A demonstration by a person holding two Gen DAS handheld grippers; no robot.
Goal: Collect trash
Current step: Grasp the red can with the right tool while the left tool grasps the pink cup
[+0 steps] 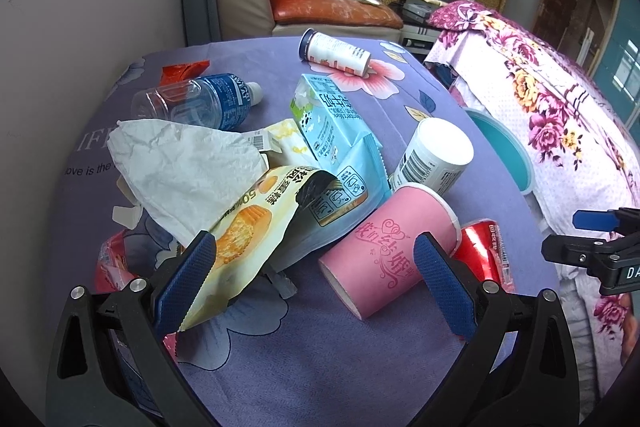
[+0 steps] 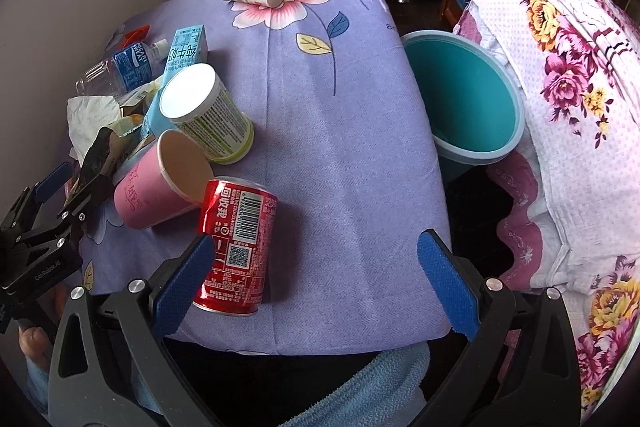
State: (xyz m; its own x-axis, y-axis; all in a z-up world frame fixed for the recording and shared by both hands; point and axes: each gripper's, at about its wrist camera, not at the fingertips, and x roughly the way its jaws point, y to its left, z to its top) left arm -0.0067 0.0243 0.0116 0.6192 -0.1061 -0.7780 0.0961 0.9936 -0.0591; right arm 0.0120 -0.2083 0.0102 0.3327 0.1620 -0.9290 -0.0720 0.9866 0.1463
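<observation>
Teal bin (image 2: pixel 460 95) bare inside, pink cup (image 2: pixel 160 187) hollow, left gripper (image 1: pixel 316 283) and right gripper (image 2: pixel 316 283) both spread wide, holding nothing

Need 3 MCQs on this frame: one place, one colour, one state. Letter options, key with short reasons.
1. Where is the teal bin?
A. On the table
B. Off the table's right edge, lower down
C. On the sofa

2. What colour is the paper cup beside the red can?
A. Pink
B. Green
C. Black

3. What state is the right hand-held gripper in?
A. Shut on the can
B. Shut on the cup
C. Open, holding nothing

Key: 1 B, the bin sits past the tablecloth edge, below it. 2 A, its wall is pink with print. 3 C, the fingers stand wide apart, the can only beside one.
</observation>
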